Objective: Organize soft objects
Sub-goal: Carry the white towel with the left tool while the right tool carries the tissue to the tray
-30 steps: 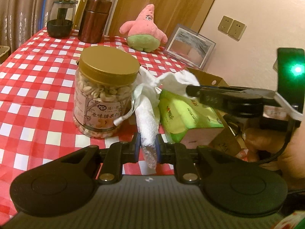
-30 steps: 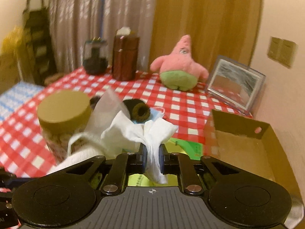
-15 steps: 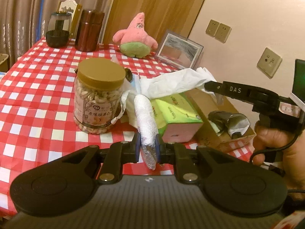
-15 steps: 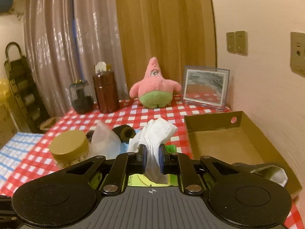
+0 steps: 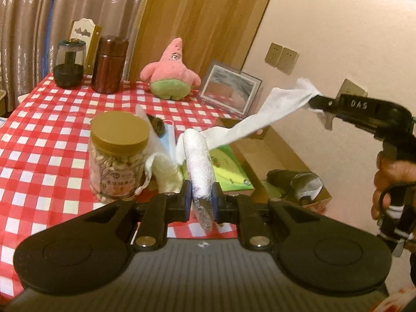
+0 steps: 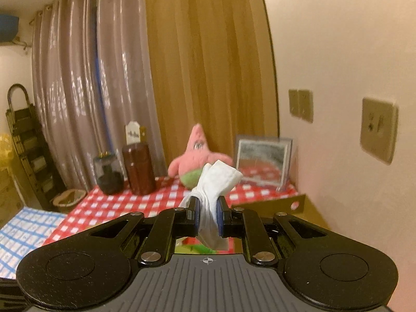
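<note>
L gripper [image 5: 202,199]: jaws clamped on one end of a white cloth [image 5: 199,161], which stands up between the pads. Cloth runs up and right as a taut strip to the R gripper [image 5: 316,100], seen side-on at right of the L view w/ a hand [image 5: 390,182] on its grip. R gripper [image 6: 208,214] in its own view: jaws clamped on the cloth's other end [image 6: 215,182], bunched above the pads.

Cloth is held in the air, above the counter [image 5: 39,135] (red-check cover) and a green box [image 5: 228,166].

Clearances: nut jar [image 5: 118,156] just left of the L gripper. Cardboard box [image 5: 262,150] sits at the counter's right edge, near the wall; open top, dark sock [image 5: 293,182] lying in its near end. Open air above the box. Pink plush [image 5: 169,75], photo frame [image 5: 230,88], brown canister [image 5: 109,65] along the far edge, well apart from both grippers.
</note>
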Demonstrator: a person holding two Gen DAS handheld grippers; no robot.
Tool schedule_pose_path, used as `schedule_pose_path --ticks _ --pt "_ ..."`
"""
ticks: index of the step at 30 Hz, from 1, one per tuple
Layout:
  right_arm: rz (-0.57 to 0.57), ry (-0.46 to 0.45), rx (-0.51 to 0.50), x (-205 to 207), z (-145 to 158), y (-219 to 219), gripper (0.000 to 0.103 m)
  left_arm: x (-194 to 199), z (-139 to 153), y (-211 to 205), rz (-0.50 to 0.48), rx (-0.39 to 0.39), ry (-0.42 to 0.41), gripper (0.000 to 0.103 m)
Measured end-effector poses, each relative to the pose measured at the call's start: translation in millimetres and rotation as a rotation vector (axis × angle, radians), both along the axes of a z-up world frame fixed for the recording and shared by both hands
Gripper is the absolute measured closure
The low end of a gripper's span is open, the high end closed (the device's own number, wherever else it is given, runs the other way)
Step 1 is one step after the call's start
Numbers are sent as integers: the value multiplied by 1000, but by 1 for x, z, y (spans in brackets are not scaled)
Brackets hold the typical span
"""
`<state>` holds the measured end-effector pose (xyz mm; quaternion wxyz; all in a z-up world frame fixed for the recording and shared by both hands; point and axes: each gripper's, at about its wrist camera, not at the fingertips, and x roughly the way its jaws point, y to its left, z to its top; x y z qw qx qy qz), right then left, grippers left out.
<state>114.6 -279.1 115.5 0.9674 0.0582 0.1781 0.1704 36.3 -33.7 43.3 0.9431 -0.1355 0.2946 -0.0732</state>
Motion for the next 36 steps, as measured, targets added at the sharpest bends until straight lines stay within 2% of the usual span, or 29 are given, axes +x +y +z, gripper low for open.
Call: schedule_pose_path --ticks 14,24,30,36 --pt "-71 -79 -15 -6 43 -54 90 31 28 -45 -119 -18 -51 89" --pt "-151 -132 -49 12 54 -90 90 62 28 -88 -203 -17 -48 89" --pt "-157 -69 -54 31 29 -101 90 83 19 -111 -236 -12 -27 89" --pt "-139 102 -69 57 -26 -109 90 111 -2 -133 -265 0 14 89"
